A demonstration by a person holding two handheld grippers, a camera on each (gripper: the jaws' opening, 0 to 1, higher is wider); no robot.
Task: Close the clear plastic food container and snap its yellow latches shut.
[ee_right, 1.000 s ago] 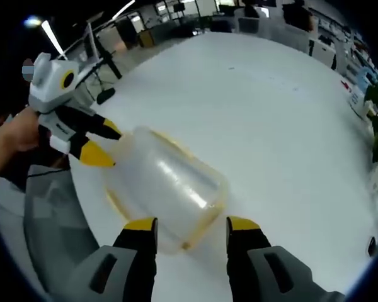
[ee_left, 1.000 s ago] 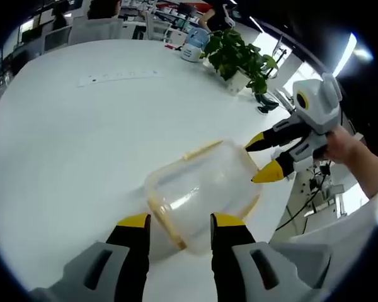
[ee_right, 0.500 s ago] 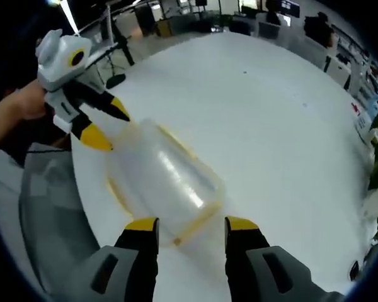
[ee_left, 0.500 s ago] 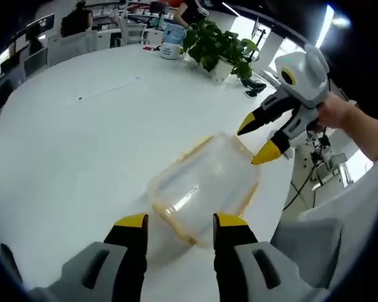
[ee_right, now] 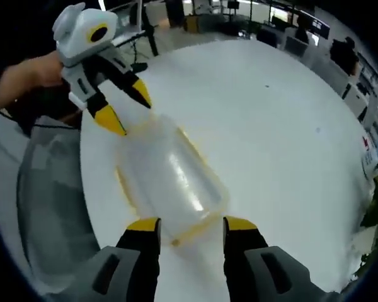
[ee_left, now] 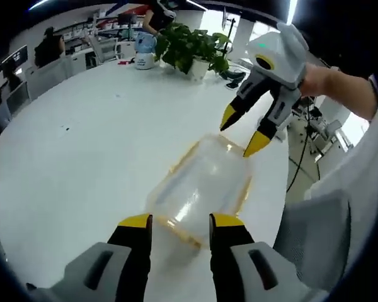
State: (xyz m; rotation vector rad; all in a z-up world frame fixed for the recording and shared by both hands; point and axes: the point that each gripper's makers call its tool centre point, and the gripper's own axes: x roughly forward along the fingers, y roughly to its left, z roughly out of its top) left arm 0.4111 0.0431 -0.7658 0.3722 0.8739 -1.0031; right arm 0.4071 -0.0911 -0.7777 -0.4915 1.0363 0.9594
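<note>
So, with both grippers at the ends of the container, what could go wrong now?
1. The clear container lies near the edge of the white table; an uneven push may slide it off.
2. Both the left gripper and the right gripper are open and grip nothing, so the smooth box could skid or turn under pressure.
3. The yellow latches are thin; a jaw tip may miss them.
</note>
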